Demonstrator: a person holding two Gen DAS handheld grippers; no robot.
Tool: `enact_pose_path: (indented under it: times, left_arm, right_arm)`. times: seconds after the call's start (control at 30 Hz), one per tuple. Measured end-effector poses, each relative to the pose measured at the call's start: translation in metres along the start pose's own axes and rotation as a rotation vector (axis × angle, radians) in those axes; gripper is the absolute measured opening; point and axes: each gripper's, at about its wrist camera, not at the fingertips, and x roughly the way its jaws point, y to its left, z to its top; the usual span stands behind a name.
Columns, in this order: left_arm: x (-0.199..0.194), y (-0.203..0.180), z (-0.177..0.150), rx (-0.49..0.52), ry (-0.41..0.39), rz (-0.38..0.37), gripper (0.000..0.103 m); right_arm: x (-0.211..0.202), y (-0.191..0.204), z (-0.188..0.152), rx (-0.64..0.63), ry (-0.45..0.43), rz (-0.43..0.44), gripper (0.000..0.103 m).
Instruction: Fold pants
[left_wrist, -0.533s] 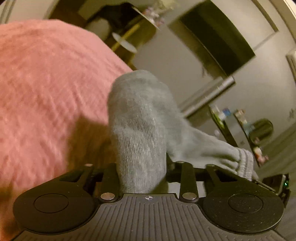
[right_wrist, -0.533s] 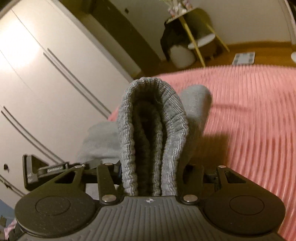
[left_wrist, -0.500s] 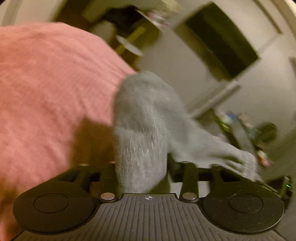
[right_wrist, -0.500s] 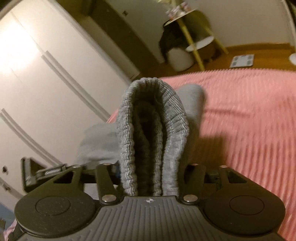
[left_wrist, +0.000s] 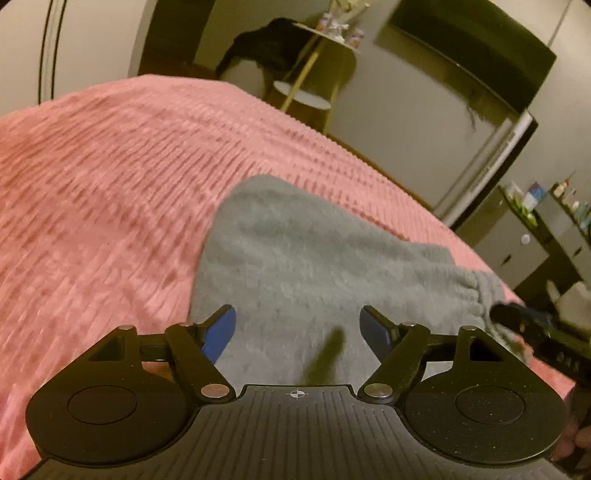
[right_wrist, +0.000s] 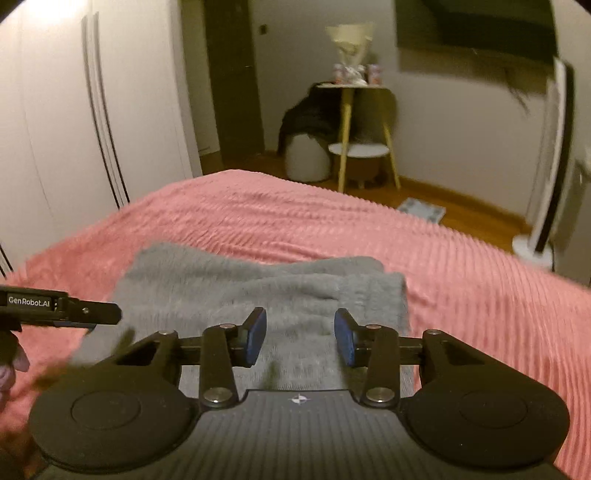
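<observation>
Below the parted right gripper (right_wrist: 299, 338), folded grey pants (right_wrist: 258, 288) lie flat.

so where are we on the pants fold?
Done: the grey pants lie in a doubled stack on the pink bedspread. In hand: nothing. The left gripper has just been opening, the right gripper has just been closing, and both are open with no cloth pinched. Left: possibly a last fold or smoothing; can't tell.
</observation>
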Motion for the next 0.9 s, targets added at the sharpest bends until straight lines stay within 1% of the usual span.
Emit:
enact_pose_path:
  times: [0.03,0.1,0.13,0.2,0.27,0.3,0.33,0.37,0.43,0.5,0.57,0.63,0.67,0.73,0.8,0.83,0.87,0.9]
  left_arm:
    - [0.003,-0.003,-0.001,0.018,-0.005,0.023,0.081]
    - [0.009,-0.007,0.000,0.046,-0.014,0.047,0.083]
    - [0.010,-0.009,0.000,0.054,-0.023,0.057,0.085]
    - [0.014,-0.011,-0.006,0.085,-0.023,0.081,0.086]
    - [0.025,-0.009,-0.015,0.153,0.001,0.144,0.088]
    - [0.028,-0.007,-0.020,0.181,0.010,0.161,0.092]
    - [0.027,-0.004,-0.026,0.190,0.001,0.165,0.095]
    - [0.022,0.000,-0.030,0.174,-0.010,0.162,0.095]
    - [0.007,0.009,-0.034,0.091,-0.007,0.139,0.093]
    - [-0.010,0.015,-0.046,0.033,0.000,0.123,0.092]
    - [-0.025,0.015,-0.061,0.022,-0.013,0.122,0.092]
    - [-0.032,0.010,-0.075,0.031,0.003,0.147,0.094]
    - [-0.031,0.010,-0.078,0.030,0.008,0.164,0.095]
    - [-0.027,0.013,-0.082,0.014,0.010,0.183,0.102]
    - [-0.029,0.016,-0.084,-0.004,0.008,0.190,0.102]
    - [-0.033,0.017,-0.084,-0.019,-0.002,0.193,0.102]
    - [-0.039,0.015,-0.086,-0.024,-0.017,0.201,0.102]
    - [-0.043,0.014,-0.089,-0.019,-0.029,0.210,0.102]
  right_arm:
    - [-0.010,0.004,-0.006,-0.016,-0.004,-0.015,0.040]
    - [-0.003,0.006,-0.008,-0.054,0.000,-0.023,0.040]
    - [0.000,0.008,-0.012,-0.070,0.017,-0.034,0.040]
    - [0.018,0.008,-0.026,-0.115,0.081,-0.077,0.039]
    - [0.021,0.009,-0.046,-0.221,0.051,-0.116,0.038]
    - [0.019,0.010,-0.051,-0.250,0.034,-0.119,0.038]
    - [0.016,0.009,-0.051,-0.240,0.033,-0.116,0.038]
    - [0.012,0.008,-0.048,-0.215,0.035,-0.114,0.039]
    - [-0.003,0.005,-0.040,-0.141,0.043,-0.091,0.038]
    - [-0.026,0.009,-0.041,-0.107,0.022,-0.065,0.038]
    - [-0.048,0.020,-0.051,-0.119,-0.016,-0.029,0.040]
    - [-0.059,0.030,-0.068,-0.147,-0.018,-0.010,0.043]
    - [-0.058,0.034,-0.076,-0.170,-0.003,-0.019,0.044]
    - [-0.054,0.041,-0.091,-0.223,-0.007,-0.050,0.044]
    - [-0.060,0.049,-0.096,-0.263,-0.023,-0.085,0.044]
    - [-0.065,0.052,-0.095,-0.249,-0.029,-0.086,0.045]
    - [-0.073,0.053,-0.095,-0.209,-0.037,-0.077,0.053]
    - [-0.082,0.051,-0.098,-0.152,-0.043,-0.055,0.059]
